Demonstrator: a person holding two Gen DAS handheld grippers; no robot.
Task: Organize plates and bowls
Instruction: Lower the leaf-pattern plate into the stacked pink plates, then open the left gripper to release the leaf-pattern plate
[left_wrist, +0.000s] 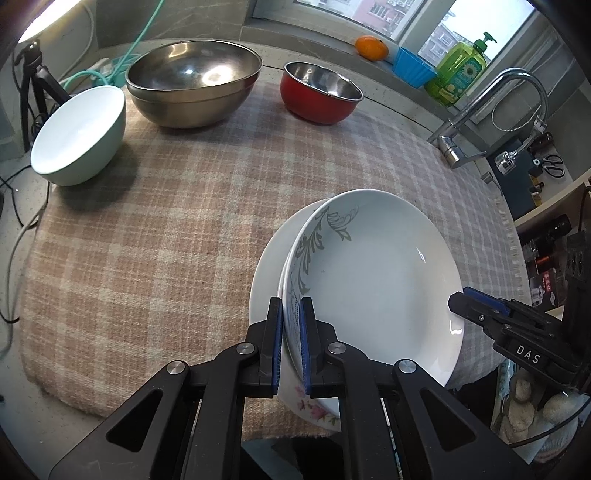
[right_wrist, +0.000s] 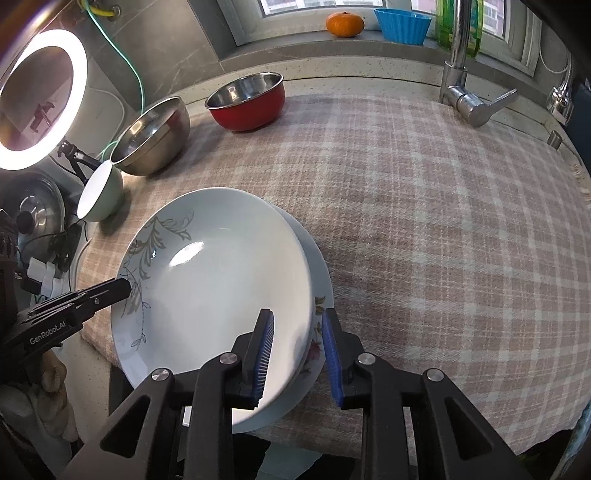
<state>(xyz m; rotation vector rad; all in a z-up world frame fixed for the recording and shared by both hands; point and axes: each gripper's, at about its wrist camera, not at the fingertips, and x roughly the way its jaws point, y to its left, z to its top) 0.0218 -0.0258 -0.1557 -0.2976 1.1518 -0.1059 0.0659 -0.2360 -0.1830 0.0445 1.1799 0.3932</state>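
Both black two-finger grippers with blue pads sit at the plate stack near the front edge of the counter. The left gripper (left_wrist: 291, 343) is pressed tight on the rim of the top plate, a white deep plate with a grey leaf pattern (left_wrist: 376, 280), pinching its left edge. The right gripper (right_wrist: 297, 354) has its fingers spread a little, with the right rims of the plates between them; the left pad lies close to the inside of the top plate, but I cannot tell if it touches, and the right pad stands clear of the rim. That top plate tilts, with its left side raised and its hollow facing up and to the right. It is round, so it has no long side. It leans on a plain white plate (left_wrist: 269, 258) under it, and a white plate with pink flowers (left_wrist: 314, 406) peeks out at the bottom of the stack. All three sit on a pink and cream checked cloth (left_wrist: 166, 221) that covers the counter. Far back on the cloth stand a big shiny steel bowl (left_wrist: 194, 81), a red bowl with a steel inside (left_wrist: 319, 92) and a pale green bowl with a white inside (left_wrist: 79, 136). All three bowls look empty, and the green one tips toward the left. On the window ledge are an orange (right_wrist: 344, 24), a blue ribbed cup (right_wrist: 402, 20) and a green soap bottle (left_wrist: 460, 72). A silver tap (right_wrist: 458, 66) stands at the right.
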